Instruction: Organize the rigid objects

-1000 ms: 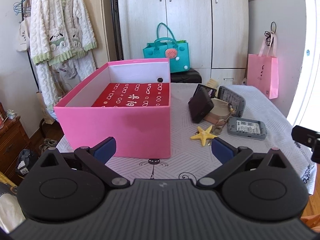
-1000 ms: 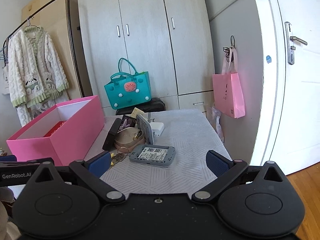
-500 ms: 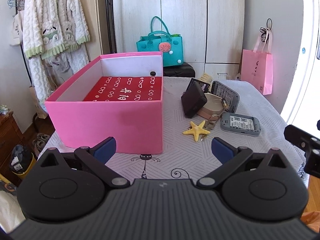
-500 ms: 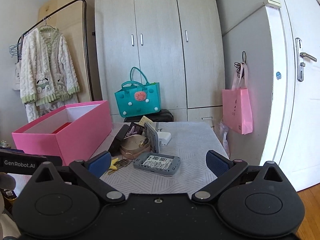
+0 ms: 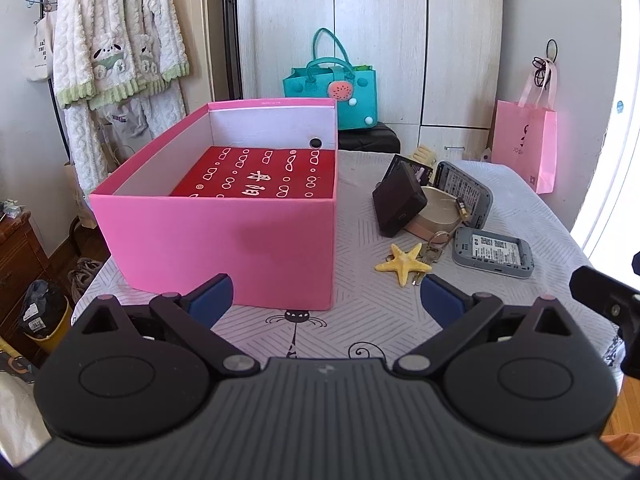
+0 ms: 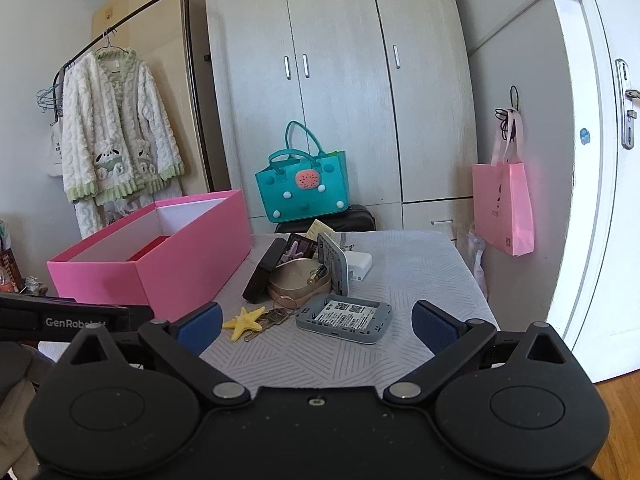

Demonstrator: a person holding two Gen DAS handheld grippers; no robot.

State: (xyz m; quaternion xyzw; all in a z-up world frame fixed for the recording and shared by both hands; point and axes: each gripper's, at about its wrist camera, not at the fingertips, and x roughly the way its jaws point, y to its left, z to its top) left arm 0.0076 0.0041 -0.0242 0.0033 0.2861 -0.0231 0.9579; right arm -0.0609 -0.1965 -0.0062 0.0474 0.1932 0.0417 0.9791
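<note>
An open pink box (image 5: 224, 240) with a red box (image 5: 264, 178) inside stands on the table's left; it also shows in the right wrist view (image 6: 160, 264). To its right lie a yellow starfish (image 5: 404, 262) with keys, a flat grey device (image 5: 494, 252), a second grey device (image 5: 464, 192) propped upright, a round tan tin (image 5: 438, 210) and a black box (image 5: 398, 200). My left gripper (image 5: 324, 300) is open and empty, in front of the pink box. My right gripper (image 6: 316, 324) is open and empty, just short of the flat grey device (image 6: 346, 318) and starfish (image 6: 244, 322).
A grey patterned cloth (image 5: 360, 312) covers the table. A teal bag (image 5: 332, 88) sits behind it, a pink bag (image 5: 524, 144) hangs at right, and a robe (image 5: 116, 40) hangs on a rack at left. A white charger (image 6: 358, 266) lies behind the tin.
Both grippers have risen and drawn back slightly, so the views look further over the table. Nothing on the table has moved. Both jaws stay open.
</note>
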